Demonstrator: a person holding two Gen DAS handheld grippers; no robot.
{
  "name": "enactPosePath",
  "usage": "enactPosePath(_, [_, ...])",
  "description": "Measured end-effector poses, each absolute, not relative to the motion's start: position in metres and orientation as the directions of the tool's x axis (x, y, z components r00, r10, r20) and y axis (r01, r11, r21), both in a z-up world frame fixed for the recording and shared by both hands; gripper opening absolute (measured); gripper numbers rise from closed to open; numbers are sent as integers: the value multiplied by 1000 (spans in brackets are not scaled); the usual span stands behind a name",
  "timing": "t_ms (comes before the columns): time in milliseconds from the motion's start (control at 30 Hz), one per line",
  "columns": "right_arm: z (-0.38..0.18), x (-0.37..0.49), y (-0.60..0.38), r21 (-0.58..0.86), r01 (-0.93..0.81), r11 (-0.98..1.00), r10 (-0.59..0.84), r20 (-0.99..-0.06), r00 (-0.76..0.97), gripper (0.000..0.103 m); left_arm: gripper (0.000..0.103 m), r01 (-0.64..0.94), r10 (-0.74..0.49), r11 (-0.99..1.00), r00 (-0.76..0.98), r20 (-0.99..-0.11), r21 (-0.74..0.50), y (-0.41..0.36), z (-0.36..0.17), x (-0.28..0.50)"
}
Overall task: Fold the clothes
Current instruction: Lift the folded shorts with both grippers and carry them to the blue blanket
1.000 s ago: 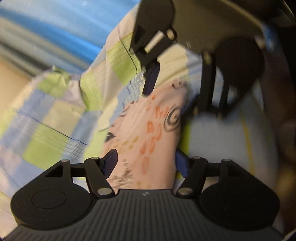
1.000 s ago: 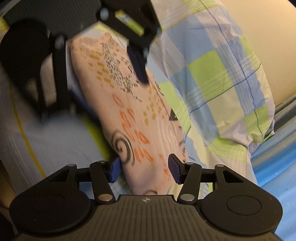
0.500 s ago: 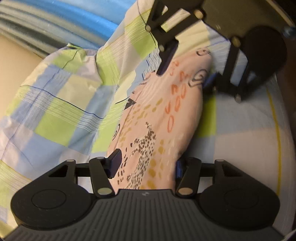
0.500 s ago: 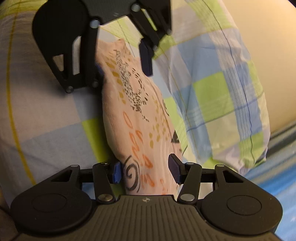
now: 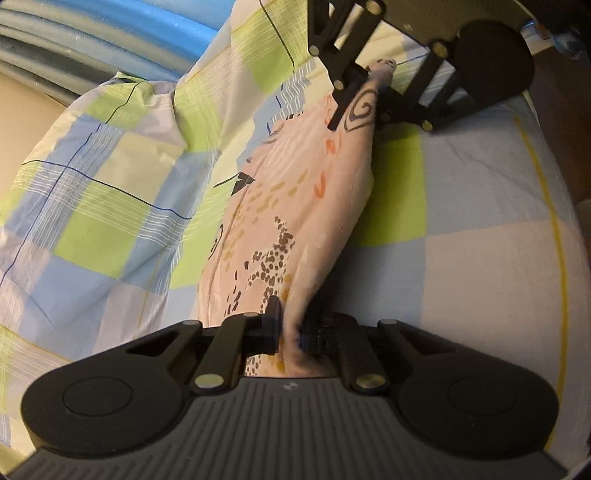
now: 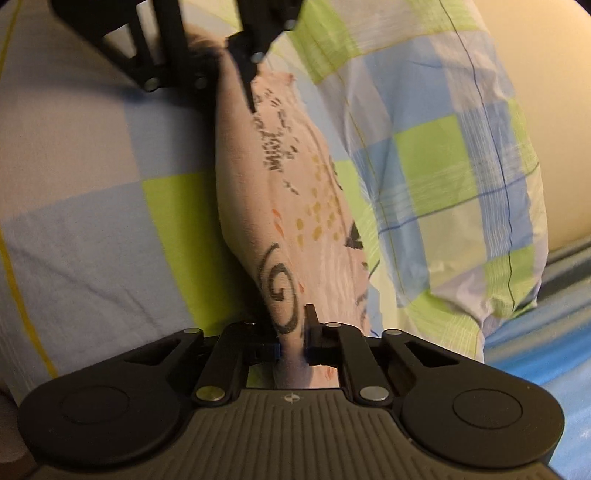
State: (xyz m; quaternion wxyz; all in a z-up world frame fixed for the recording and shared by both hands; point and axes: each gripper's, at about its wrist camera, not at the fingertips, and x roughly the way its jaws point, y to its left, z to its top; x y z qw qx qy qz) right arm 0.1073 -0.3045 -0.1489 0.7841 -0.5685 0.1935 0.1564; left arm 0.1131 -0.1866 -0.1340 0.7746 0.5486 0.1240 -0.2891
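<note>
- A bed covered by a checked sheet (image 5: 461,206) in pale blue, lime green and cream (thin yellow and navy lines)
- A matching pillow (image 6: 461,173)
- A blue mat (image 5: 147,18)
- Beige wall (image 6: 546,92), warm dim light

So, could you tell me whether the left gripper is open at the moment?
No, the left gripper is closed on an edge of the pink patterned garment, with the cloth pinched between its fingers.

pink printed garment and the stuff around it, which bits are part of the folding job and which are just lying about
Part of the job:
- pink printed garment, stretched between both grippers
- left gripper, jaws shut on one end
- right gripper, jaws shut on the other end

Just lying about:
- checked bedsheet underneath
- checked pillow beside the garment
</note>
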Motion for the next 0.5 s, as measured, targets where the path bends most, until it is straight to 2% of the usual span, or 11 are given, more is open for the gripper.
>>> enactPosePath(267, [-98,83,-306,-844,-421,334,-13,-451,893,8,6,530,-385,262,824,-416,807,-180,-109,90])
enactPosePath(500, [-67,42,-318,-861,-388,328,-54,-427,902,8,6,528,-456,261,805,-379,808,-191,-89,64])
